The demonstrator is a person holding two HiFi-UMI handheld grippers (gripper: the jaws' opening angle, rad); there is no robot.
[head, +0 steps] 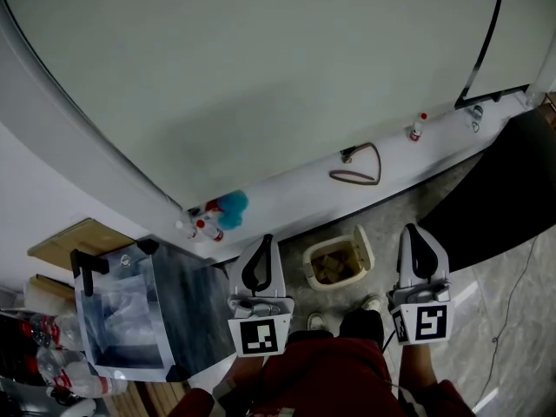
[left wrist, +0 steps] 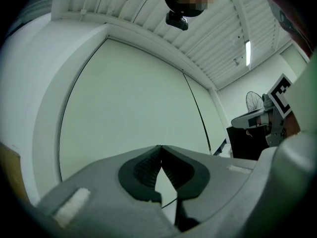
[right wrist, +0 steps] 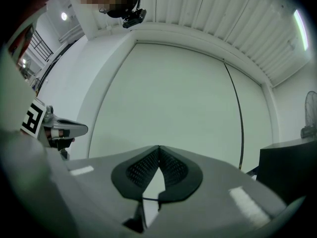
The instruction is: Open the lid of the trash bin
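A small cream trash bin (head: 337, 263) stands on the floor below me, at the foot of a white ledge, between my two grippers. Its top shows a brownish inside; I cannot make out a lid on it. My left gripper (head: 264, 241) hangs just left of the bin, shut, with nothing held. Right of the bin, my right gripper (head: 411, 231) is also shut and empty. Both grippers point up at a pale wall: the left gripper (left wrist: 160, 147) and the right gripper (right wrist: 159, 147) each show jaw tips touching, and the bin is in neither gripper view.
A grey open box (head: 170, 318) lined with clear plastic stands at the left, with a black handle (head: 83, 268). The white ledge (head: 295, 189) carries spray bottles (head: 205, 226), a blue duster (head: 233, 205), a brown loop (head: 358, 168) and a small bottle (head: 417, 129). A black surface (head: 508, 189) lies at the right.
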